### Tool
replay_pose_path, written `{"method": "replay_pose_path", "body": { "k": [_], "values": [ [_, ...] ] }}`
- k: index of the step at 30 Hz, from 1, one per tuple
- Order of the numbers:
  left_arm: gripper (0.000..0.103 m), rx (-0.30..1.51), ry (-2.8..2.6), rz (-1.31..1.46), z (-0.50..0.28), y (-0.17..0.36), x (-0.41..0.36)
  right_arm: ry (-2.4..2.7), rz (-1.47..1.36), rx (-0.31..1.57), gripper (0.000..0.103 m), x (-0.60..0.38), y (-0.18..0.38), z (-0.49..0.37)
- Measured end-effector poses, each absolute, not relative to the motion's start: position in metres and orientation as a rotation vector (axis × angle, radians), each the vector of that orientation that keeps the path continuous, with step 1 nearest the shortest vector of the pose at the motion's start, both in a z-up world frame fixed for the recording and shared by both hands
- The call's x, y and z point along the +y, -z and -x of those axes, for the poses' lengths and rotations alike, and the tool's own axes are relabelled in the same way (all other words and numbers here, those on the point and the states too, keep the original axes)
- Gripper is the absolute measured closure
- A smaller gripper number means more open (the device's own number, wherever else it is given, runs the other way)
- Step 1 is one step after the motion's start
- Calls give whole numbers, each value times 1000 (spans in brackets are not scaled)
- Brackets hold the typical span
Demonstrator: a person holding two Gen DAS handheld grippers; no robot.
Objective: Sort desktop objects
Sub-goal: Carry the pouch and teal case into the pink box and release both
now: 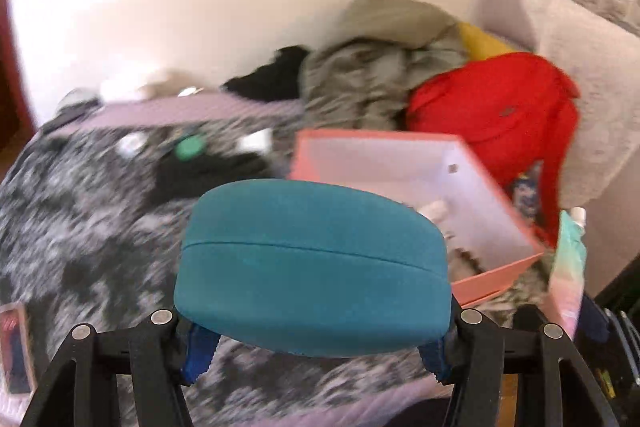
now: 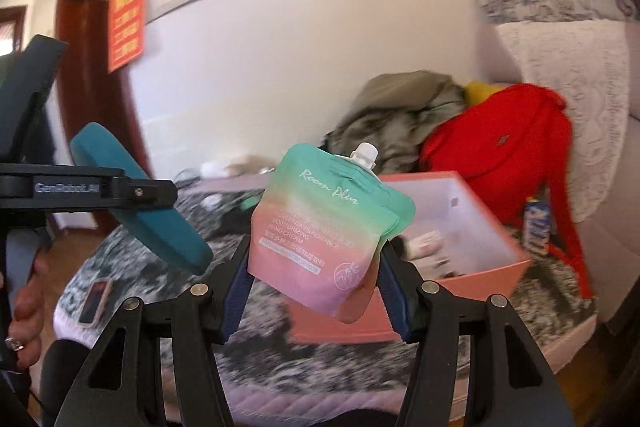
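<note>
My left gripper (image 1: 316, 355) is shut on a teal glasses case (image 1: 312, 263) and holds it in the air over the patterned bed cover, left of the pink box (image 1: 496, 275). The case also shows in the right wrist view (image 2: 160, 211), held by the left gripper's black frame. My right gripper (image 2: 312, 291) is shut on a green-to-pink hand cream pouch (image 2: 324, 227) with a white spout, held up in front of the pink box (image 2: 480, 275). The open box holds a few small items.
A red backpack (image 2: 504, 163) and a pile of grey-green clothes (image 2: 400, 115) lie behind the box. A green cap (image 1: 190, 147), white bits and a black item lie on the grey patterned cover (image 1: 80, 227). A phone (image 2: 94, 301) lies at the left edge.
</note>
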State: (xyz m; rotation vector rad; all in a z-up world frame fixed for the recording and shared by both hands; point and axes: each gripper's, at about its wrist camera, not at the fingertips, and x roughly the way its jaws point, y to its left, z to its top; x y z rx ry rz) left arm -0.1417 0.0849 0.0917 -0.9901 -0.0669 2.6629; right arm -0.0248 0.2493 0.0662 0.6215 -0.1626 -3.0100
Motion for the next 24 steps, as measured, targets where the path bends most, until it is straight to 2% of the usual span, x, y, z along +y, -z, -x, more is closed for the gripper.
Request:
{"method": "replay_pose_path", "body": {
  "k": [7,14,15,16,18,21,24],
  "values": [
    [35,-7,-2578,885,184,-115,156,3138,-603,-225,43,314,-82,47],
    [35,-78,-2442,977,266,-87,188,3165,-653,-243,42,346,-71,128],
    [34,-98,-2419,996,277,-81,187,3161,-665,-251,40,348,-66,143],
    [31,-120,-2398,1013,288,-76,185,3153,-713,-259,33,352,-59,158],
    [25,-152,-2391,1005,298,-73,175,3141,-824,-294,25,360,-45,184],
    [16,-174,-2464,937,300,-78,151,3148,-902,-368,6,365,-29,199],
    [11,-199,-2530,913,301,-82,125,3153,-901,-396,5,364,-21,198]
  ]
}}
